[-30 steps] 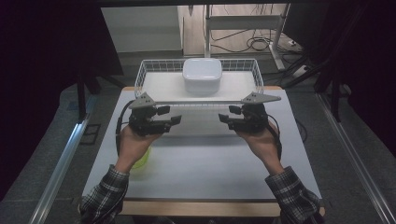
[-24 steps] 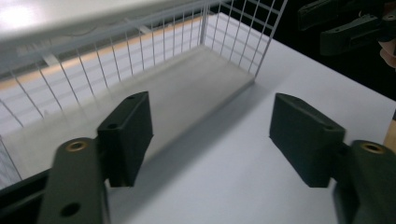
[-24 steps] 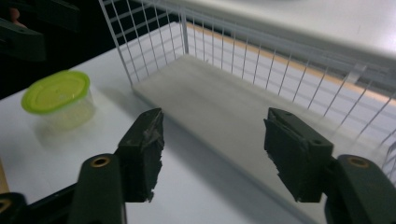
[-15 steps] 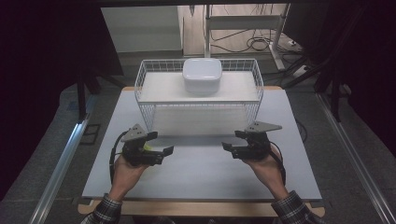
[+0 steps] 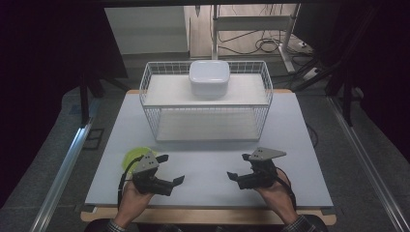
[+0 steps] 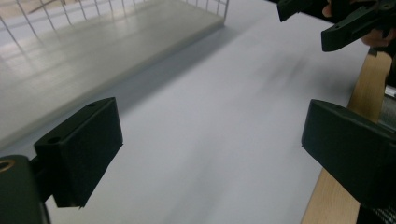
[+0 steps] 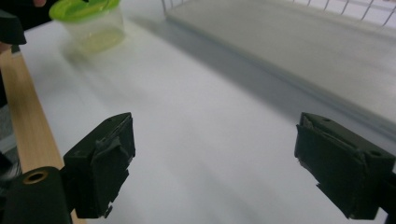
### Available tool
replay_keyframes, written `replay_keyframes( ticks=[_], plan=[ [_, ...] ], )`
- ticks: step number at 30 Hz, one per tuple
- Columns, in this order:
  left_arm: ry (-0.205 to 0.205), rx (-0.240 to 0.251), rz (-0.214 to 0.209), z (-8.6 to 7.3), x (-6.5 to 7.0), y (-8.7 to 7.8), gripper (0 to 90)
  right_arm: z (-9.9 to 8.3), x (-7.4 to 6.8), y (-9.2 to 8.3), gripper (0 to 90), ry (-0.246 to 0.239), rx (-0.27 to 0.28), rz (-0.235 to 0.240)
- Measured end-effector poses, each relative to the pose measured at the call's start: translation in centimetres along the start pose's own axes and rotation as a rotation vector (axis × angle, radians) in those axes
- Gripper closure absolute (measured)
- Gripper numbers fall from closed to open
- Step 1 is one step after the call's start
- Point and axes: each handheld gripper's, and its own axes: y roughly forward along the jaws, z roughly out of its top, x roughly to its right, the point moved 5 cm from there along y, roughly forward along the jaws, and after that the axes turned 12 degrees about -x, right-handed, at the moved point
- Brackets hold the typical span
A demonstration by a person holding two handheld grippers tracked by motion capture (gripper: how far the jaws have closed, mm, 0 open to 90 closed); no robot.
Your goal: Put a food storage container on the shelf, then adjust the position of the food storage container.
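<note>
Green-lidded tub (image 5: 133, 155) sits just beside the left gripper (image 5: 170, 169); both it and the right gripper (image 5: 239, 166), jaws just opened, hold nothing. Approach squarely before closing.

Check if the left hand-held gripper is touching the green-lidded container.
Cannot tell: in the high view the left hand-held gripper overlaps the green-lidded container, hiding any gap.
</note>
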Motion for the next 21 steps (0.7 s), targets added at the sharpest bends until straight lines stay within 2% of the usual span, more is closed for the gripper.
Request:
replay_keyframes(
  ticks=[2, 5, 8, 12, 14, 15, 18, 21],
  plan=[
    [0.001, -0.037, 0.014, -0.5, 0.1, 0.4, 5.5, -0.6, -0.2, 0.2, 11.4, -0.008, -0.018, -0.001],
    [-0.022, -0.082, 0.016, -0.9, 0.1, 0.9, 5.9, -1.2, -0.2, 0.4, 11.4, -0.005, -0.04, 0.001],
    [-0.04, -0.092, -0.009, -0.7, 0.3, 1.0, 6.1, -1.5, 0.0, 0.6, 11.4, 0.009, -0.054, 0.008],
    [-0.012, -0.116, 0.016, -0.7, 0.3, 0.9, 4.3, -1.5, 0.2, 0.6, 11.4, 0.02, -0.048, 0.01],
    [-0.017, -0.113, 0.014, -0.7, 0.1, 0.8, 3.7, -1.5, 0.4, 0.6, 11.4, 0.024, -0.048, 0.006],
    [-0.034, -0.117, 0.022, -0.7, -0.1, 0.8, 5.2, -1.6, 0.4, 0.6, 11.4, 0.026, -0.049, 0.005],
    [-0.037, -0.117, 0.055, -0.6, -0.6, 0.5, 11.1, -1.6, 0.6, 0.7, 11.6, 0.033, -0.053, 0.005],
    [-0.07, -0.102, 0.081, -0.4, -1.7, -0.3, 26.3, -1.7, 0.7, 0.8, 11.8, 0.037, -0.053, 0.005]
  ],
)
